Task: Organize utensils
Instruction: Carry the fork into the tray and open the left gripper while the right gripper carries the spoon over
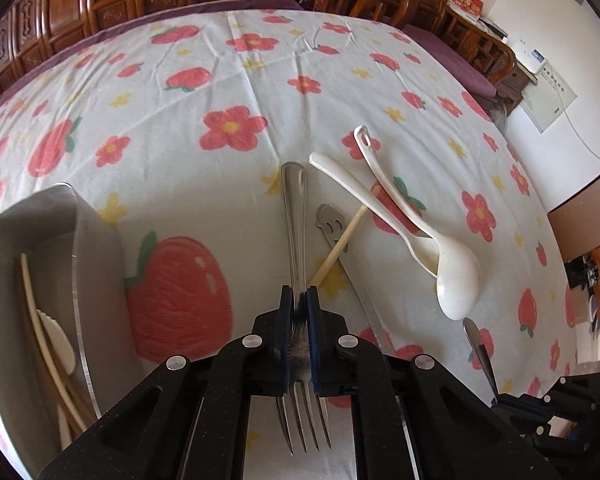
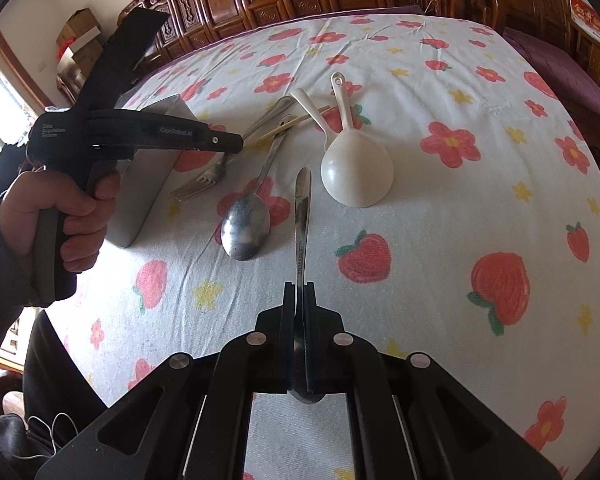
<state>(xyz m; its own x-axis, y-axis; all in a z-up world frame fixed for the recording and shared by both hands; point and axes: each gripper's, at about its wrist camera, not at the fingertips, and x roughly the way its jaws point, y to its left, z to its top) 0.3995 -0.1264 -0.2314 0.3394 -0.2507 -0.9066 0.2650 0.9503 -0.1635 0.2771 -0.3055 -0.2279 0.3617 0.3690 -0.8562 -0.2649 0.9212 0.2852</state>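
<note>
My left gripper point(image 1: 300, 300) is shut on a metal fork point(image 1: 295, 208); the handle points away from me and the tines stick out below the pads. My right gripper point(image 2: 300, 289) is shut on the handle of a steel spoon point(image 2: 302, 216), whose rounded end shows behind the pads. In the right wrist view a hand holds the left gripper point(image 2: 236, 146) over the fork point(image 2: 206, 182) beside the grey box point(image 2: 152, 188). On the cloth lie a metal spoon point(image 2: 246, 228), two white spoons point(image 2: 356, 168) and a wooden chopstick point(image 2: 288, 126).
The grey box point(image 1: 76, 240) at the left holds chopsticks and a white utensil. The two white spoons point(image 1: 456, 276) cross over the chopstick point(image 1: 340, 242) and a metal handle point(image 1: 330, 222). The floral tablecloth point(image 1: 220, 80) covers the table; carved wooden furniture stands behind it.
</note>
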